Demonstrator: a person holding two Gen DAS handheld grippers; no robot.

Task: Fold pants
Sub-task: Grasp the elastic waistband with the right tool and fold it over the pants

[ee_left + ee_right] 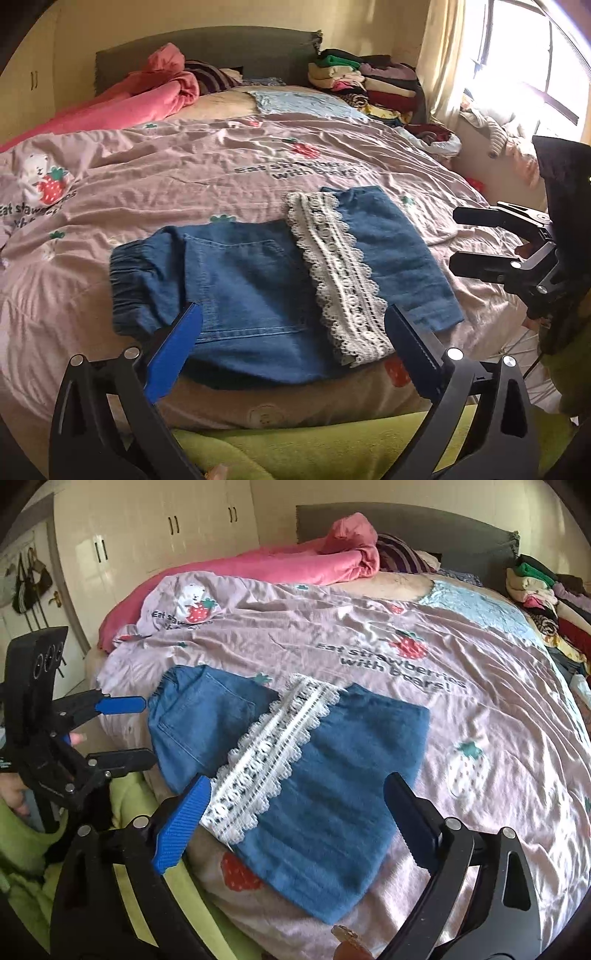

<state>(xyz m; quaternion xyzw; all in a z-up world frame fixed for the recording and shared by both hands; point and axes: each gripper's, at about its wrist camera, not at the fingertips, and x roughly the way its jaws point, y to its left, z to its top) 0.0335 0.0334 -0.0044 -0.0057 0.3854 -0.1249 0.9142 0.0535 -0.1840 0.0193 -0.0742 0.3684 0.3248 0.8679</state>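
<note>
Pants (266,291) folded (lace trim up) on bedspread (184,177), left tongs (293,325) and right tongs (297,794) just above, both spread apart, gripping nothing

Only readable stuff is on the bedsheet (498,709): dark print saying "Eat strawberries with bears!" (391,666), out ahead of the right gripper (295,819) past the jeans. Same slogan repeats smaller by the bear picture (194,600), far ahead-left, partly crumpled there.
</note>
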